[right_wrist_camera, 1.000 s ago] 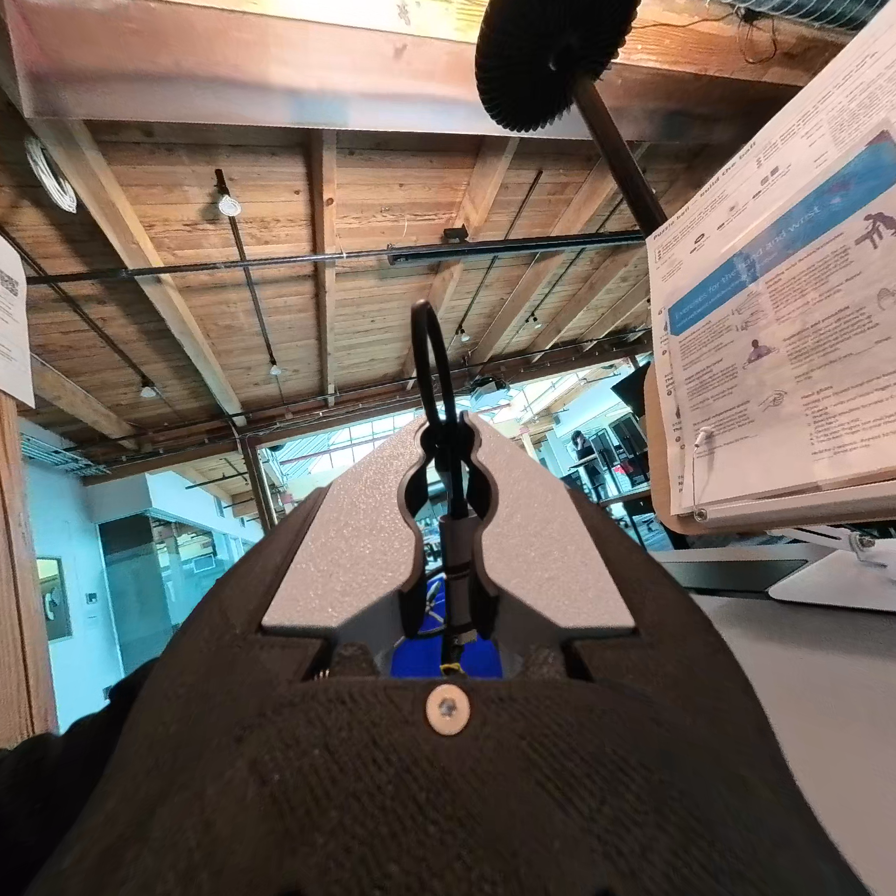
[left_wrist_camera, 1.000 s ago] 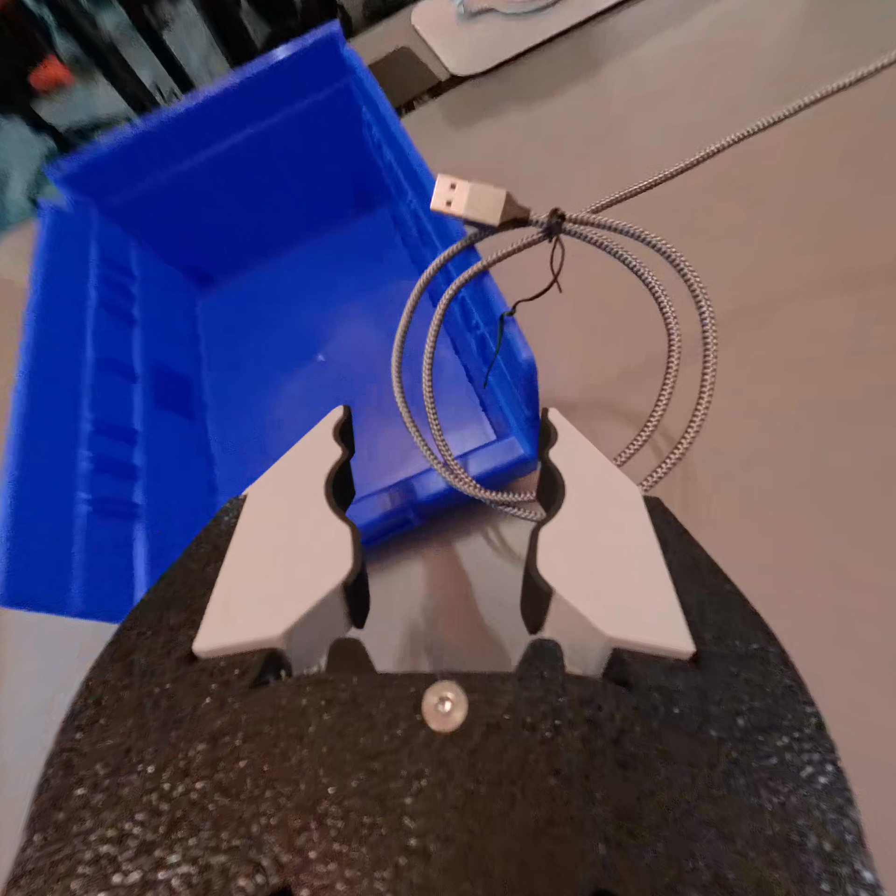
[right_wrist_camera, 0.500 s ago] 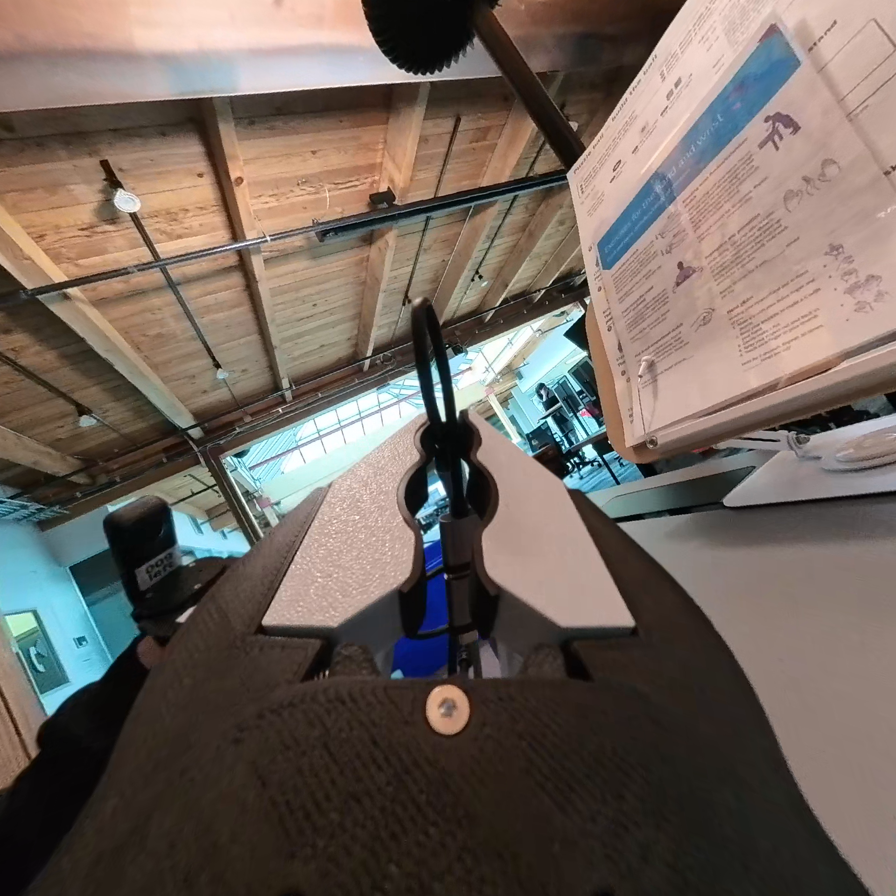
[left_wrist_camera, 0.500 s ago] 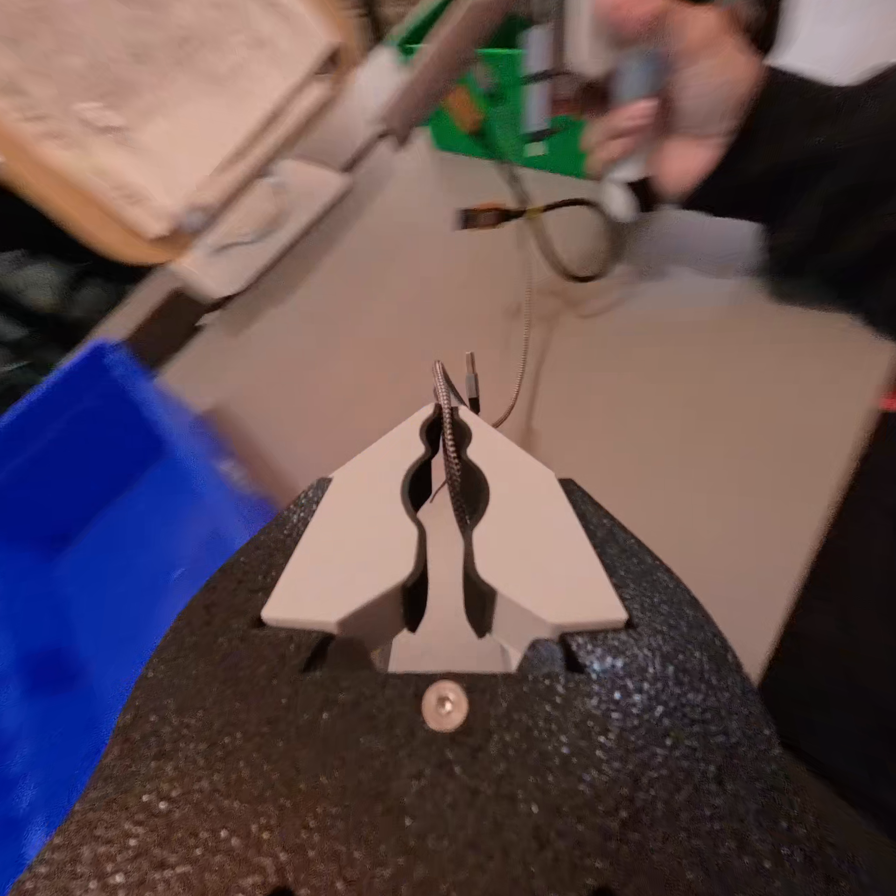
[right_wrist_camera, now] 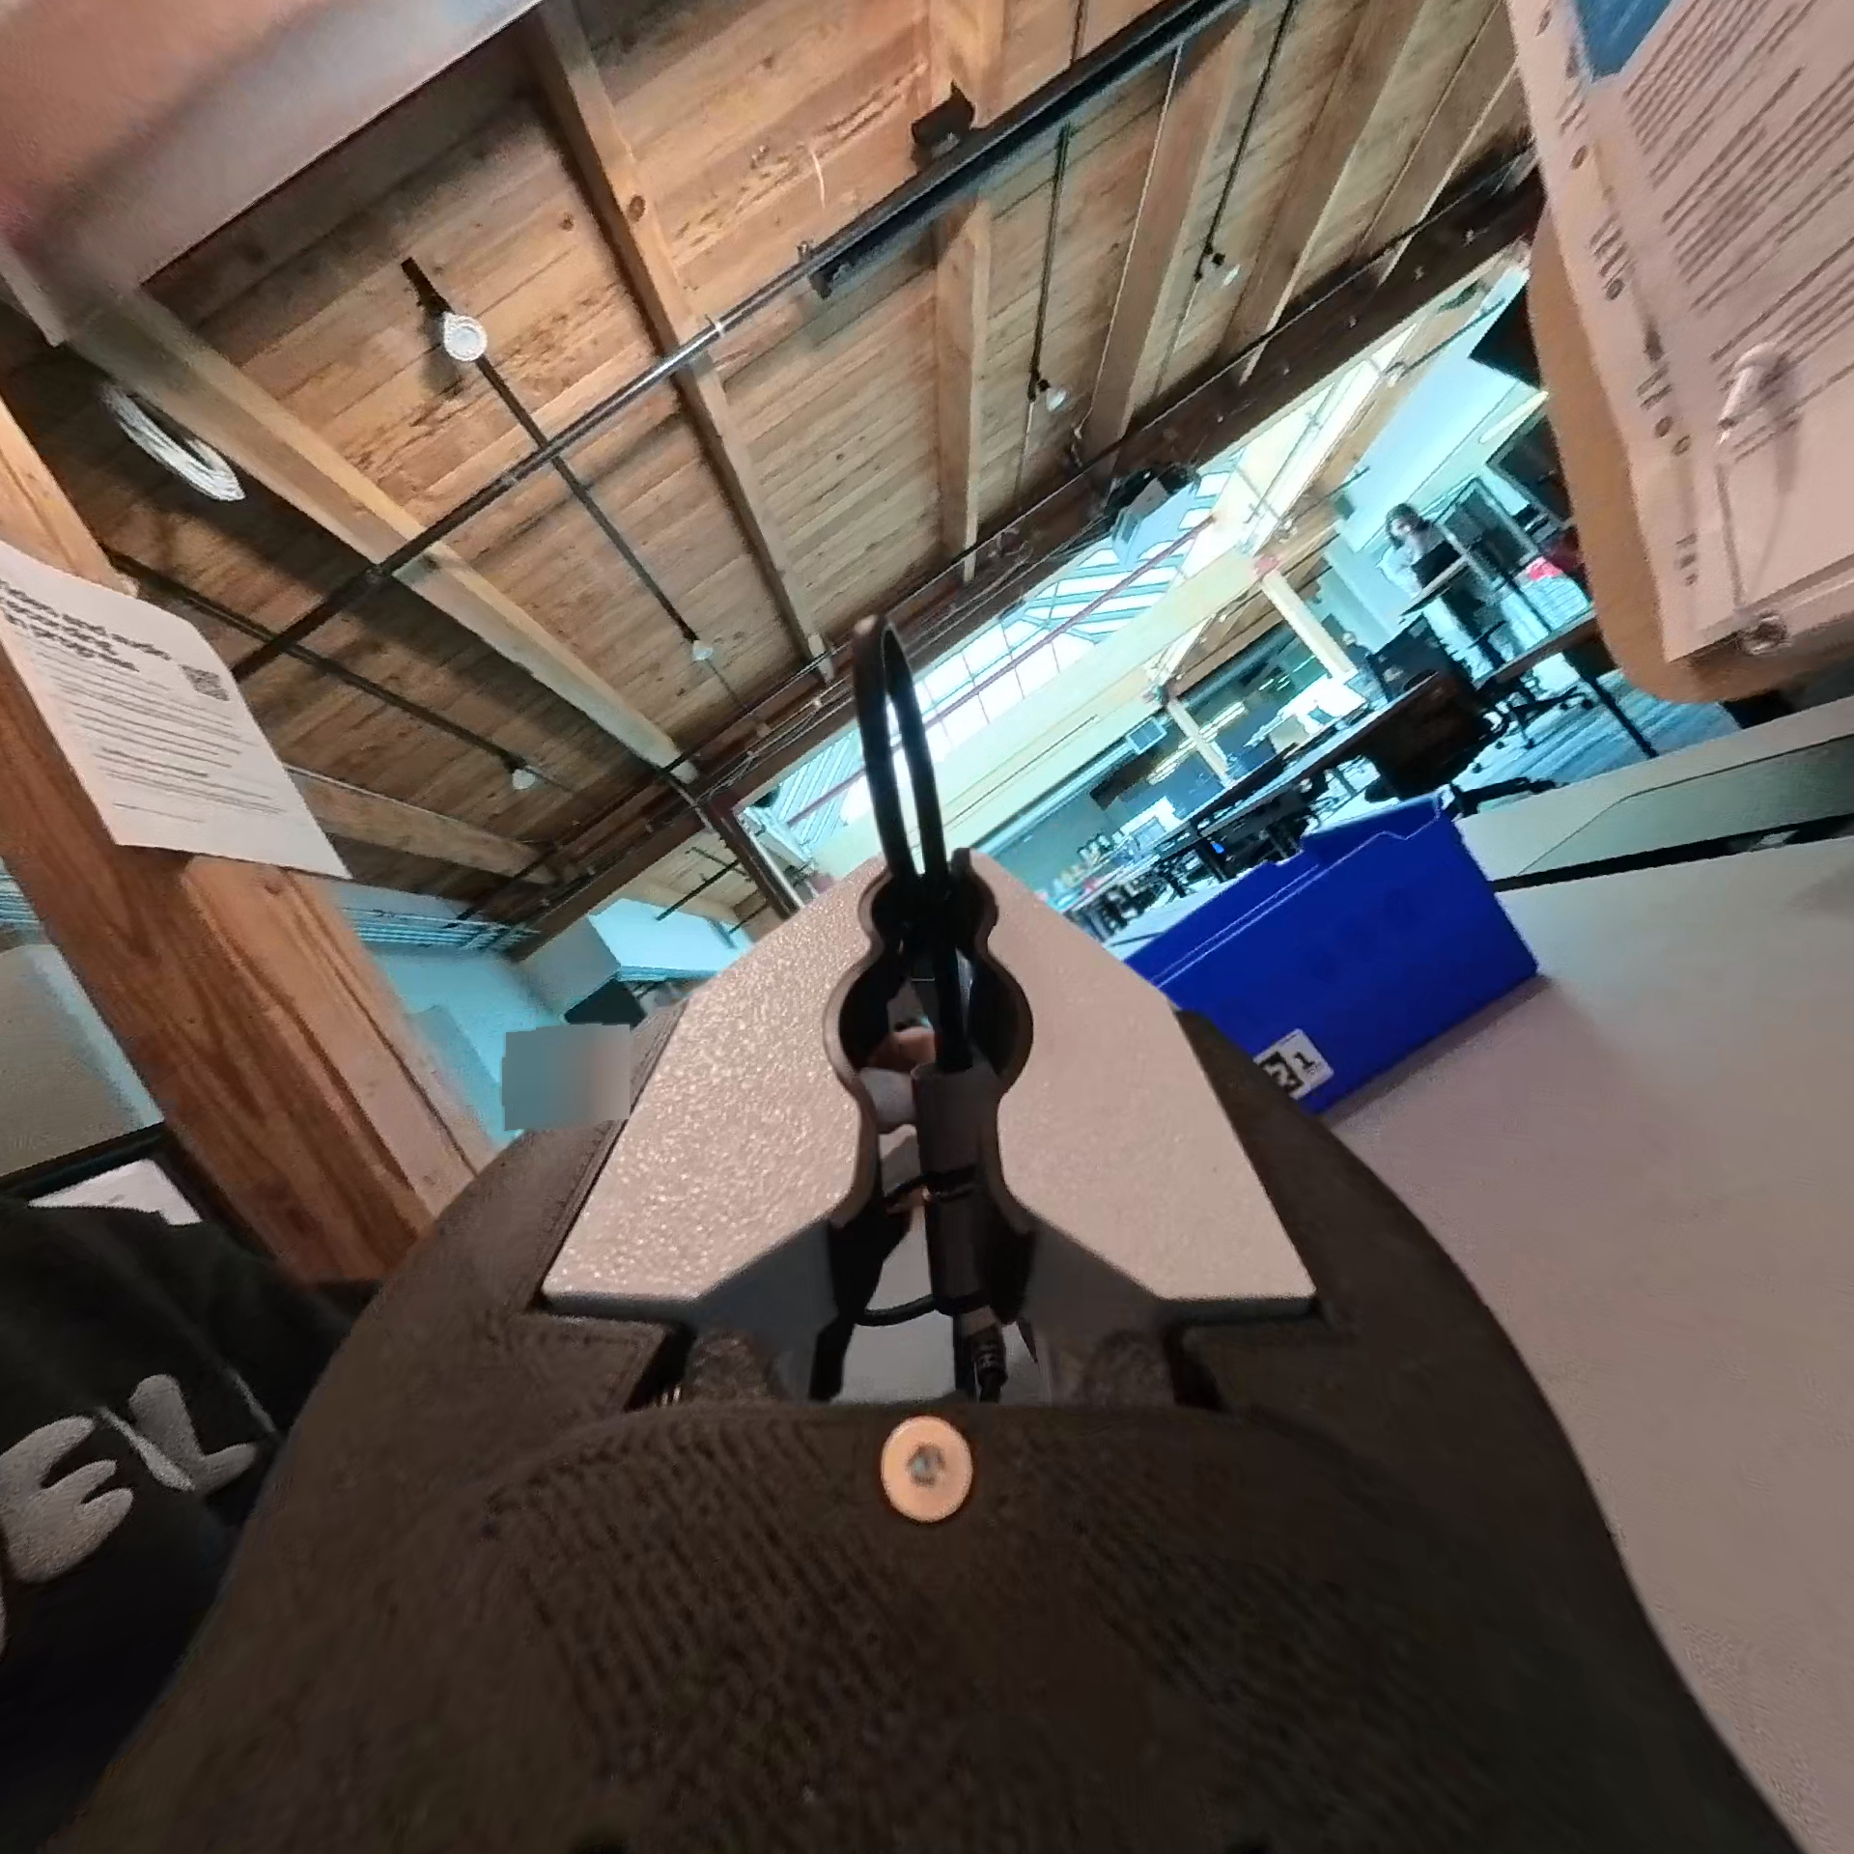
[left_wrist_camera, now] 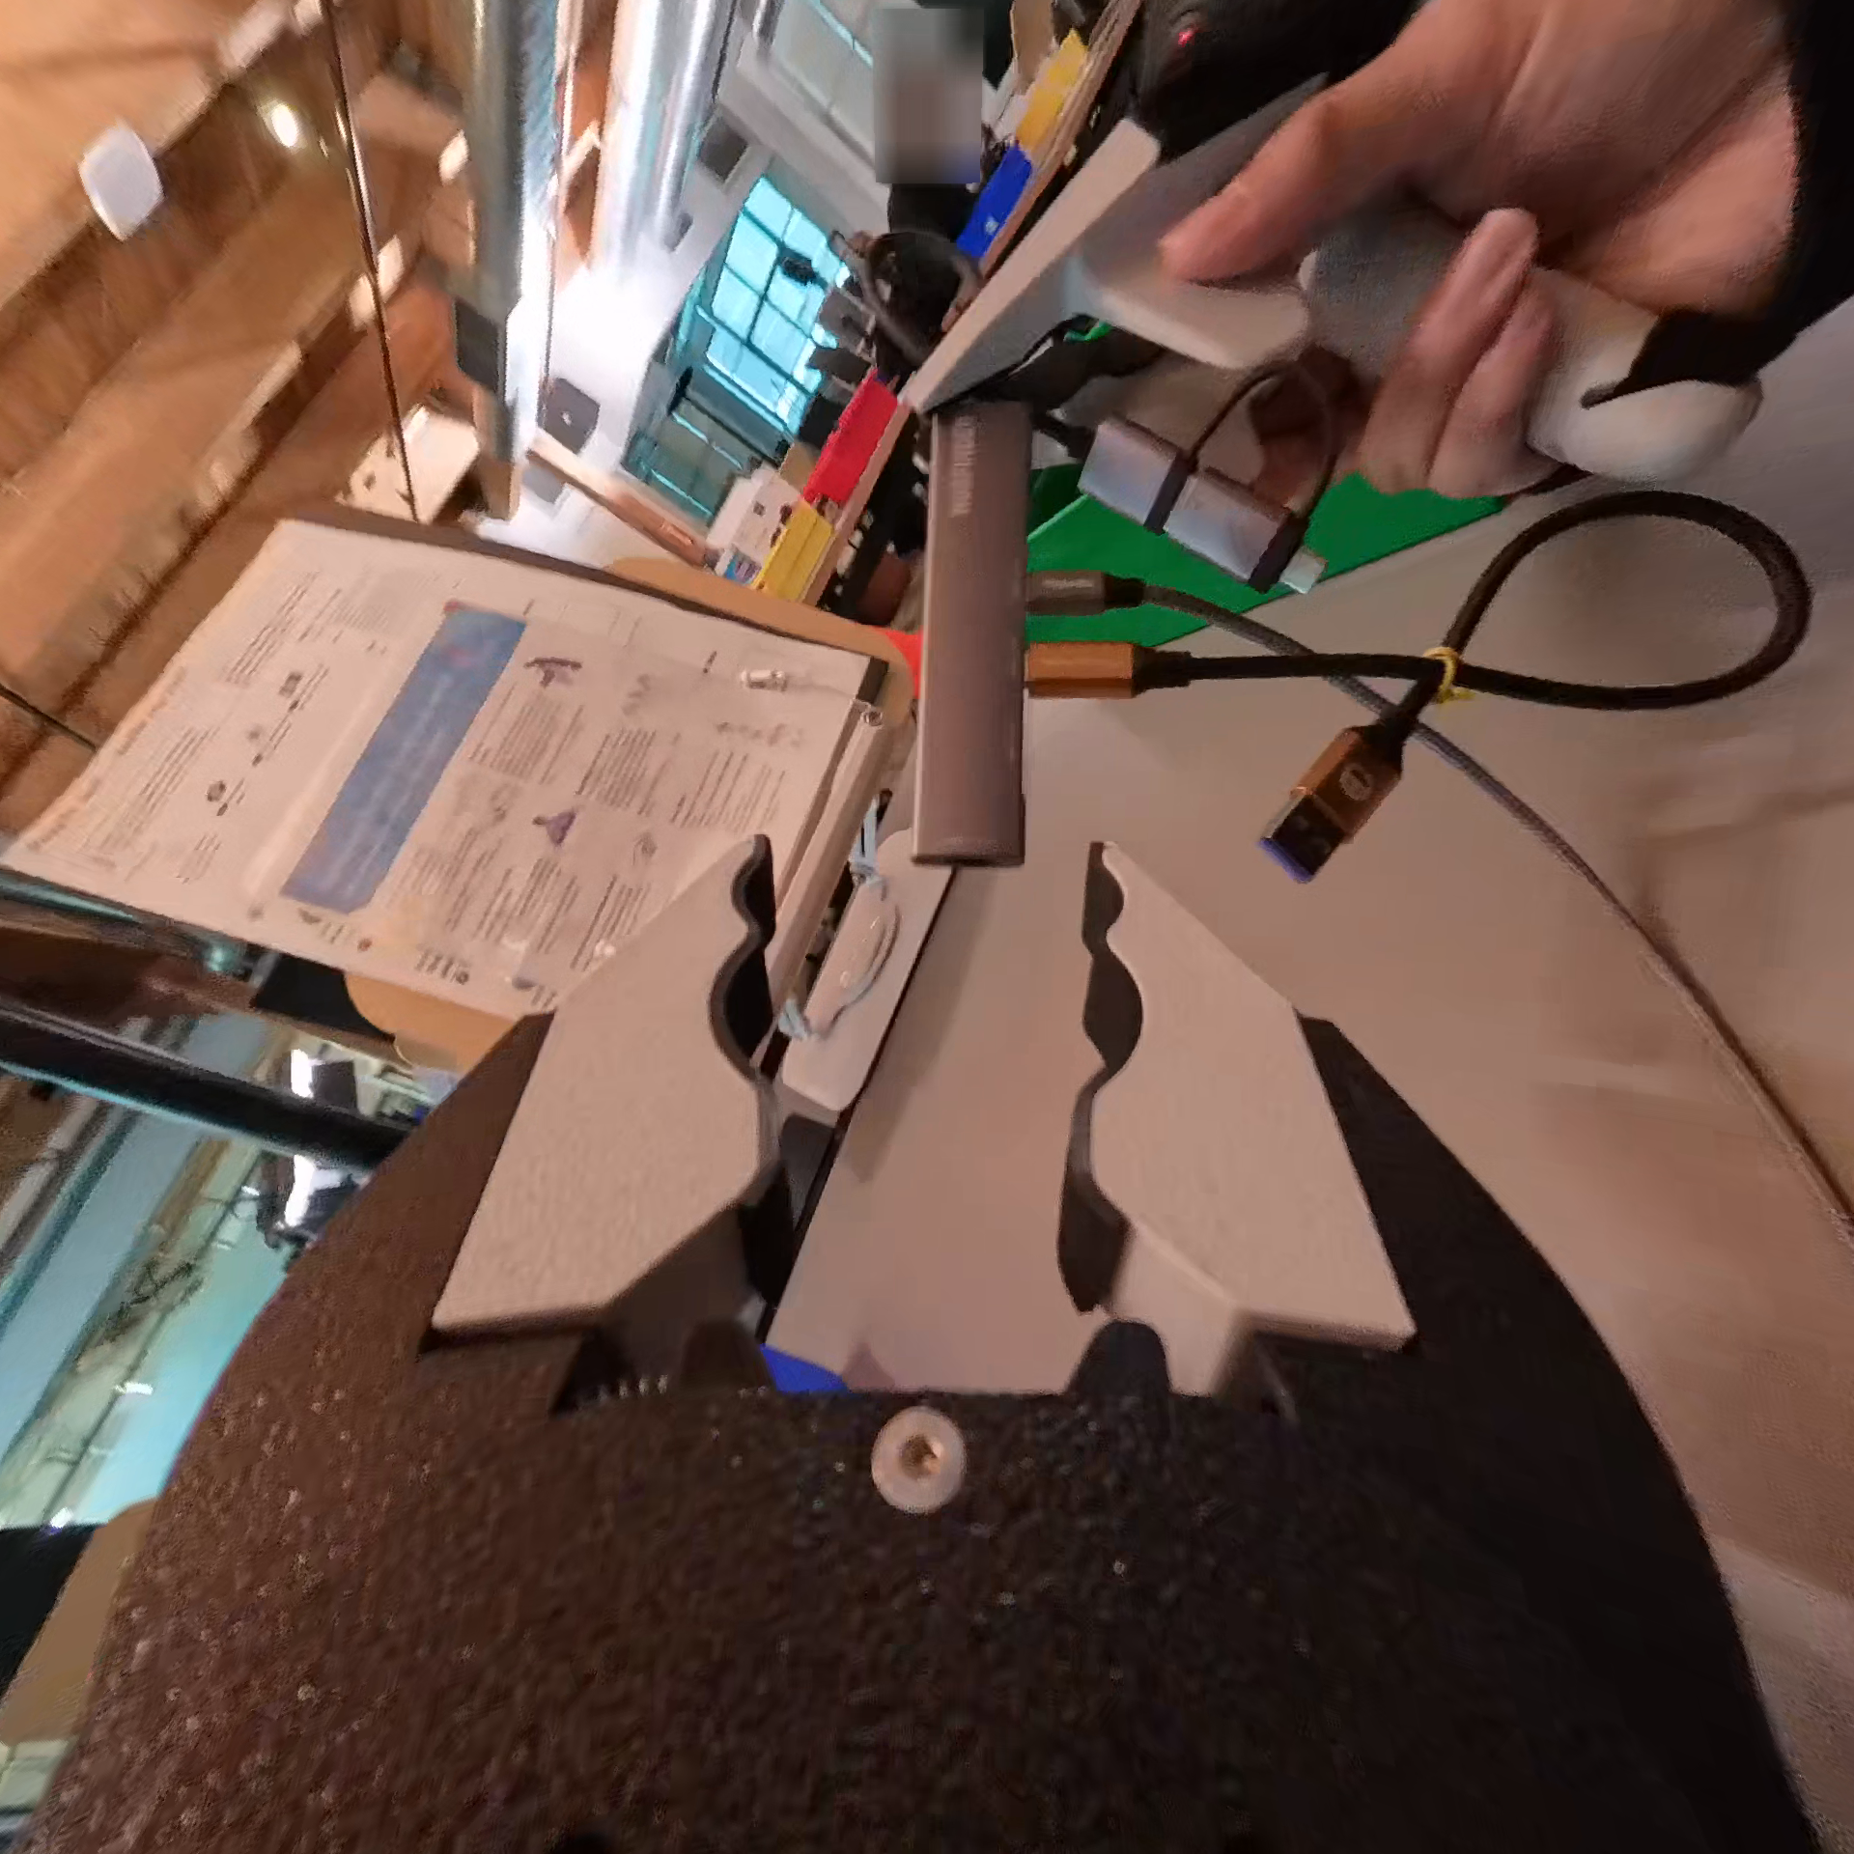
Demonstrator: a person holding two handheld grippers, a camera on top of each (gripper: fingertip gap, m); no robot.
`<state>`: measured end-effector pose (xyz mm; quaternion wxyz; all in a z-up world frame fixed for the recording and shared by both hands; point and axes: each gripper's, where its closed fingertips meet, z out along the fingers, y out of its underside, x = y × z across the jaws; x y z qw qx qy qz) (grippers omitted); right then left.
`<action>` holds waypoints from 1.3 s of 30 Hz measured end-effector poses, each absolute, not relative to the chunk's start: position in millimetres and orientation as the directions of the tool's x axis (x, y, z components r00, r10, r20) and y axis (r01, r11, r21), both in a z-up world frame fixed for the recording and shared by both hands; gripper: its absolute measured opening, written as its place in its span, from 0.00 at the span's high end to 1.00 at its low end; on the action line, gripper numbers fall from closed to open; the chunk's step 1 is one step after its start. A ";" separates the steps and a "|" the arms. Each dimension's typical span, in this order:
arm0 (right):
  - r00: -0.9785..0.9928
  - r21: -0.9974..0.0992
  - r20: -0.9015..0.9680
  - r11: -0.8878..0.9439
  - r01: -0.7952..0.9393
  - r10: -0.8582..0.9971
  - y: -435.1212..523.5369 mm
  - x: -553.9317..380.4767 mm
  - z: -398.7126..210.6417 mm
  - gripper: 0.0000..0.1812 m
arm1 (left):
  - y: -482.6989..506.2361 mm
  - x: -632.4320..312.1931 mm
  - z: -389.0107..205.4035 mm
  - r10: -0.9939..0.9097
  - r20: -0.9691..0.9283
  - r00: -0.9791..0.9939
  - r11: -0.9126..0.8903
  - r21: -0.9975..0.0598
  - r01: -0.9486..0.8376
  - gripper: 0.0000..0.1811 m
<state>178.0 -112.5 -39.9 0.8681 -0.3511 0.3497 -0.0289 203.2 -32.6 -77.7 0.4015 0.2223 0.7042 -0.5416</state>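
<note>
1. The right gripper [right_wrist_camera: 928, 883] points up toward a wooden ceiling [right_wrist_camera: 702, 301], its body filling the lower half of the right wrist view. Its jaws are clenched on a short black cable [right_wrist_camera: 898, 742], whose loop stands up out of the fingertips at frame centre while a dark connector body sits lower between the fingers.

2. In the left wrist view the same gripper appears at the upper right, gripped by a person's hand [left_wrist_camera: 1565, 201]; a pair of silver connectors [left_wrist_camera: 1194, 492] hangs just below it.

3. The left gripper [left_wrist_camera: 928, 873] is rolled sideways, so the room appears tilted. Its jaws stand wide apart and hold nothing.

4. Just beyond the left gripper's fingertips, at frame centre, is the end of a long dark grey hub [left_wrist_camera: 968, 642]. Whether it touches the table cannot be told.

5. A copper-coloured plug [left_wrist_camera: 1084, 670] is seated in the hub's side; its black braided cable [left_wrist_camera: 1706, 562] loops to the right, tied with a yellow twist, and ends in a free copper USB plug [left_wrist_camera: 1329, 798] right of the hub.

6. The beige table [left_wrist_camera: 1505, 1003] lies bare at the right of the left gripper. To the left, a printed sheet on a clipboard stand [left_wrist_camera: 451, 762] sits close beside the left finger.

7. In the right wrist view, a blue bin [right_wrist_camera: 1344, 953] rests on the table at middle right, near the table's far edge.
</note>
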 end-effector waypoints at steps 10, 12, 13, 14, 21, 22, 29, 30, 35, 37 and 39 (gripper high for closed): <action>0.787 -0.632 -0.595 0.700 -0.332 -0.163 -87.0 169.8 -42.8 0.96 | -45.6 176.3 -81.7 -0.088 -0.822 -0.563 0.182 -0.569 0.802 0.88; 0.790 -0.649 -0.582 0.695 -0.310 -0.192 -88.9 169.5 -43.0 0.96 | -47.2 176.6 -82.0 -0.104 -0.806 -0.583 0.194 -0.591 0.783 0.89; 0.787 -0.658 -0.579 0.692 -0.296 -0.215 -91.0 170.5 -43.8 0.96 | -48.3 177.0 -82.4 -0.110 -0.789 -0.604 0.209 -0.612 0.762 0.89; 0.784 -0.670 -0.571 0.689 -0.276 -0.242 -92.5 171.4 -44.3 0.95 | -49.3 177.8 -82.9 -0.116 -0.765 -0.634 0.229 -0.642 0.732 0.89; 0.549 -0.824 -0.494 0.565 -0.048 -0.674 -143.4 196.2 -70.3 0.98 | -33.6 206.8 -61.6 -0.362 -0.463 -0.809 0.203 -0.886 0.416 0.89; 0.538 -0.834 -0.479 0.550 -0.034 -0.693 -144.9 196.3 -70.6 0.97 | -29.6 212.8 -60.4 -0.388 -0.407 -0.827 0.192 -0.913 0.360 0.88; 0.264 -0.964 -0.254 0.267 0.015 -0.930 -170.5 206.9 -90.0 0.91 | -12.1 233.5 -78.9 -0.478 -0.232 -0.847 0.215 -0.966 0.143 0.89; 0.273 -0.968 -0.224 0.245 0.046 -0.935 -166.7 205.6 -84.5 0.89 | -11.9 234.3 -83.3 -0.486 -0.202 -0.850 0.210 -0.971 0.110 0.89; 0.509 -0.986 -0.041 0.116 0.118 -0.860 -98.4 195.2 -72.3 0.81 | -11.0 240.4 -109.9 -0.543 -0.094 -0.834 0.198 -0.980 -0.019 0.88; 0.554 -0.984 0.101 -0.003 0.176 -0.826 -70.0 189.5 -75.1 0.78 | -8.6 242.8 -118.6 -0.570 -0.065 -0.819 0.181 -0.982 -0.048 0.89; 0.528 -0.958 0.240 -0.110 0.266 -0.815 -51.1 186.7 -75.9 0.79 | -6.4 244.2 -128.7 -0.588 -0.043 -0.807 0.168 -0.983 -0.069 0.88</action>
